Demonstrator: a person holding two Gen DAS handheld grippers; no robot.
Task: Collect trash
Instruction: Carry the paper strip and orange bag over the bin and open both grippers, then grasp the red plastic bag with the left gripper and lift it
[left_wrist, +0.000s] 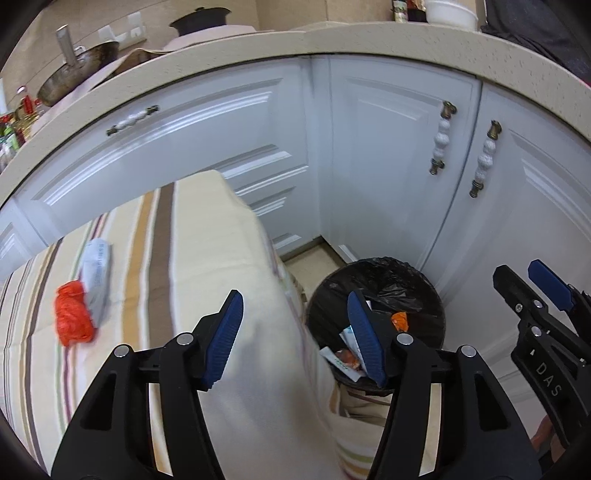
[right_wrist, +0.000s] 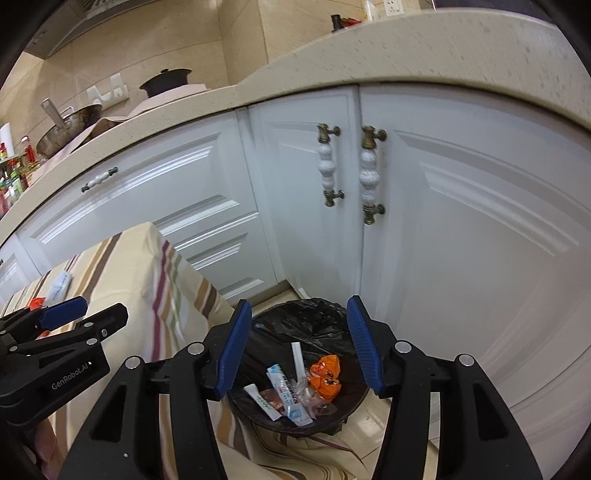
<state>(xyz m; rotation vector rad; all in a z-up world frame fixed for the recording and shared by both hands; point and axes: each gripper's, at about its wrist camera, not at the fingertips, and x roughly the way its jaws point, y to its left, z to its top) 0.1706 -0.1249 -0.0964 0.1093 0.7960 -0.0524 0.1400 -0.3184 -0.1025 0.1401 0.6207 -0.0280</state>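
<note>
Hovering my released right gripper (right_wrist: 297, 345) over the black-lined round bin (right_wrist: 295, 369); my left gripper (left_wrist: 295, 341), released too, straddles the striped cloth bench's (left_wrist: 207, 240) edge, orange crumpled wrapper (left_wrist: 73, 317) remaining.

Bright, even indoor light fills both views. Soft sheen streaks the glossy white cabinet doors (right_wrist: 461, 229). Fisheye distortion bows the speckled beige countertop edge (left_wrist: 369, 42); corners vignette black. The striped cream tablecloth (left_wrist: 207, 251) shows motion blur.
</note>
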